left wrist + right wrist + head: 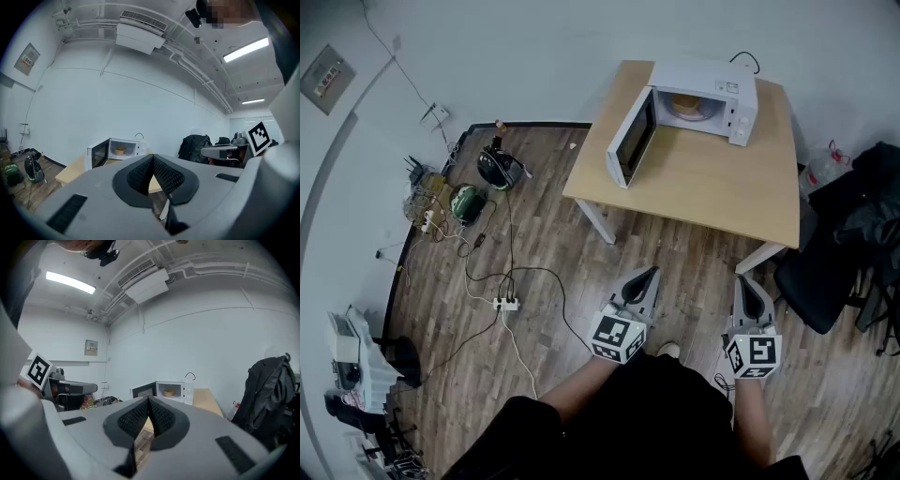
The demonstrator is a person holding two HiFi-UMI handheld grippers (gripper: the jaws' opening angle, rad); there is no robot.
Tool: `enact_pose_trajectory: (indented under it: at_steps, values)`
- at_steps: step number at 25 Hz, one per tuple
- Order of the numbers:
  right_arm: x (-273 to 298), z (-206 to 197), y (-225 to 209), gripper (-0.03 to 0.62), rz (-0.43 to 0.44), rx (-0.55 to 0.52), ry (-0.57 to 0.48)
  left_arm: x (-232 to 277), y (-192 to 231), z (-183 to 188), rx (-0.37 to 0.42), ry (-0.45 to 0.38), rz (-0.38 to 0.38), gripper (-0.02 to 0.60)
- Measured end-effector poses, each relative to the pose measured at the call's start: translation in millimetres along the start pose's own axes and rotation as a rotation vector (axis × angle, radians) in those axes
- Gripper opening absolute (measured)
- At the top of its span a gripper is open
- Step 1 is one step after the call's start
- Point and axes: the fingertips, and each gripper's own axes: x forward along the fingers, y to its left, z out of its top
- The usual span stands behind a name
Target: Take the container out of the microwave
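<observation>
In the head view, a white microwave (705, 98) stands at the far edge of a light wooden bench (703, 187), with its door (631, 141) swung wide to the left. The container (686, 103), a round tan bowl, sits inside the cavity. The left claw (650, 273) and right claw (743, 280) are held side by side over the wooden floor (553, 234), well short of the bench. A power strip (506, 304) lies on the floor to the left, and a black jacket (853, 234) hangs at the right.

In the left gripper view, the left claw's (153, 157) pads are pressed together at the tips with nothing between them. The open microwave (117, 151) is far ahead and to the left, with the container (120, 150) in it.

In the right gripper view, the right claw (149, 400) is likewise pressed together and empty. The microwave (172, 391) is straight ahead in the distance, and the container (169, 392) rests inside.
</observation>
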Motion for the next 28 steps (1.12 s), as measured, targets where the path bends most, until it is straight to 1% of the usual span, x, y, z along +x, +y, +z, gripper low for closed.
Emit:
enact_pose_trajectory:
  at_steps: [2,5,7,11,15,17,21,25,28]
  values:
    - [-0.2,-0.8,-5.7,0.058,0.007,0.023,-0.004,4.7,-4.2,0.5,0.005,-0.005,-0.004,0.011]
    - [0.0,-2.0,-14.7,0.058,0.019,0.098,-0.017,10.4,-6.9,1.8,0.008,-0.011,-0.006,0.011]
    - [1.1,-4.8,-20.9,0.058,0.017,0.129,-0.017,14.1,-6.3,1.5,0.009,-0.008,-0.007,0.011]
    - [7.0,-11.4,-28.3,0.058,0.009,0.134,-0.004,24.5,-0.4,-0.6,0.011,-0.003,-0.019,0.011]
    - [26.8,-17.4,-35.4,0.058,0.0,0.14,0.019,50.6,13.0,-6.4,-0.019,0.003,-0.031,0.011]
    - [43.2,-19.9,-42.3,0.058,-0.009,0.141,0.043,71.7,21.6,-6.3,-0.034,0.007,-0.037,0.009]
    - [86.8,-13.7,-55.2,0.058,-0.016,0.138,0.069,115.8,45.3,5.1,-0.01,-0.005,-0.051,0.011]
    - [151.4,-0.1,-60.7,0.058,0.017,0.146,0.095,160.4,83.4,12.4,-0.007,0.011,-0.06,0.011]
    - [197.5,16.6,-62.8,0.058,0.034,0.144,0.097,188.3,113.3,19.6,-0.013,0.026,-0.065,0.011]
